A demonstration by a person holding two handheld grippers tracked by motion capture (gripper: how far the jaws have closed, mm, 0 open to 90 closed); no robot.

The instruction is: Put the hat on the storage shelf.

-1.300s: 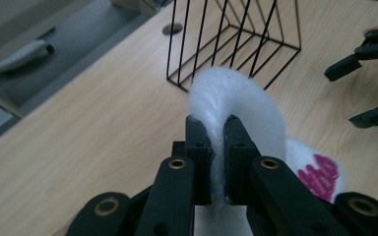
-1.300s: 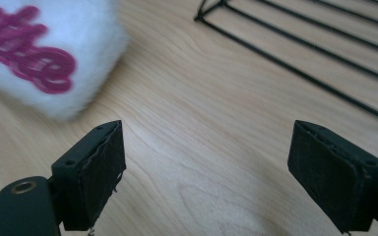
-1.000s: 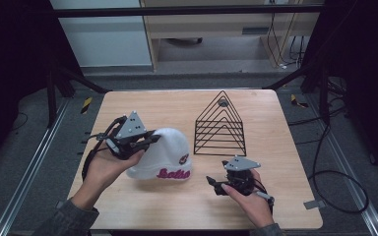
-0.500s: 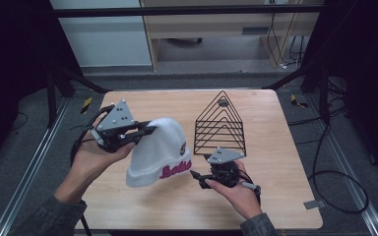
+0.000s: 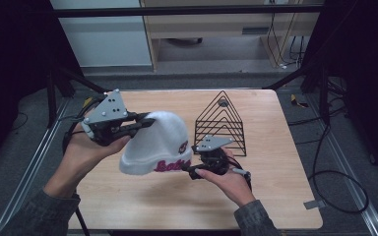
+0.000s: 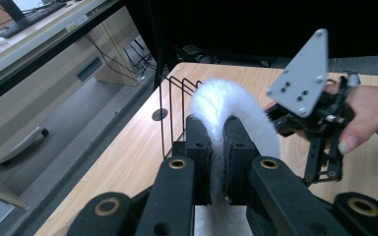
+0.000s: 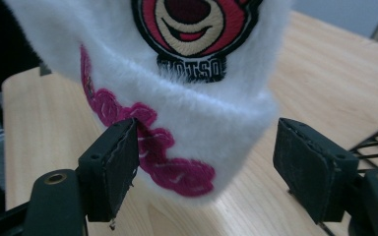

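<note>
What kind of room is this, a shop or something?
Probably a lab or workshop, not a shop: a wooden table inside a dark metal frame, loose cables on the floor, and a keyboard on a desk.

Dim, even light falls from above on the worktop (image 5: 275, 196); the surroundings sink into near black. Shadows are soft and faint. The high view is grainy and slightly soft. Close to the right tongs (image 7: 204, 182) the hat (image 7: 197, 108) is sharp, the background beyond blurred.
</note>
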